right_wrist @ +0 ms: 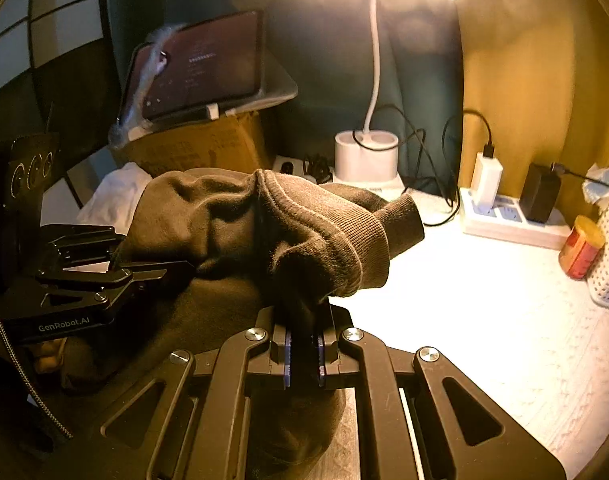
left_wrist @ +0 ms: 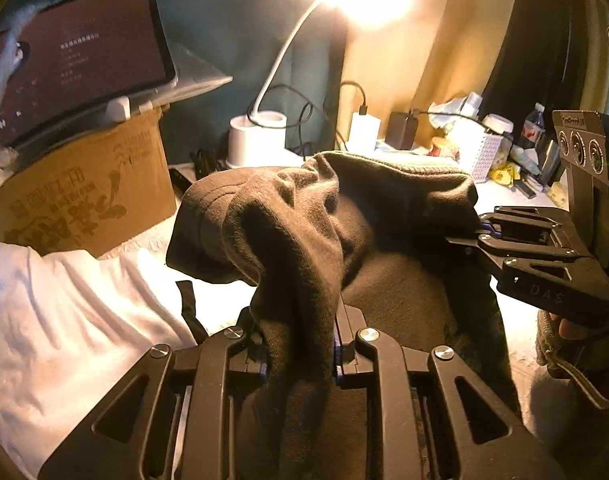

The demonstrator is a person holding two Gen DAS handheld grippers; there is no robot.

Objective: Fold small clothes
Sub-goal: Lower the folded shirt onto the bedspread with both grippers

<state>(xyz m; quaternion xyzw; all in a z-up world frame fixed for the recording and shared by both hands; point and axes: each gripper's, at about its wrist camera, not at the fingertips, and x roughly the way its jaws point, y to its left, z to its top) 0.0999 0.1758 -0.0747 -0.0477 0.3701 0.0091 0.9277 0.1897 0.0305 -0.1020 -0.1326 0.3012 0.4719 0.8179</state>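
Note:
A dark brown knit garment (left_wrist: 304, 220) with ribbed hems is held up above the white table, bunched and draped. My left gripper (left_wrist: 300, 344) is shut on a fold of it at the bottom of the left wrist view. My right gripper (right_wrist: 304, 344) is shut on another fold of the garment (right_wrist: 264, 216) near a ribbed cuff. In the left wrist view the right gripper (left_wrist: 478, 232) shows at the right, pinching the cloth's edge. In the right wrist view the left gripper (right_wrist: 152, 270) shows at the left, clamped on the cloth.
A cardboard box (left_wrist: 84, 184) with a tablet (left_wrist: 80, 72) on it stands at the back left, a white cloth (left_wrist: 64, 304) in front of it. A lit desk lamp (right_wrist: 366, 156), power strip (right_wrist: 508, 220), cables, red jar (right_wrist: 580, 248) and white basket (left_wrist: 484, 156) line the back.

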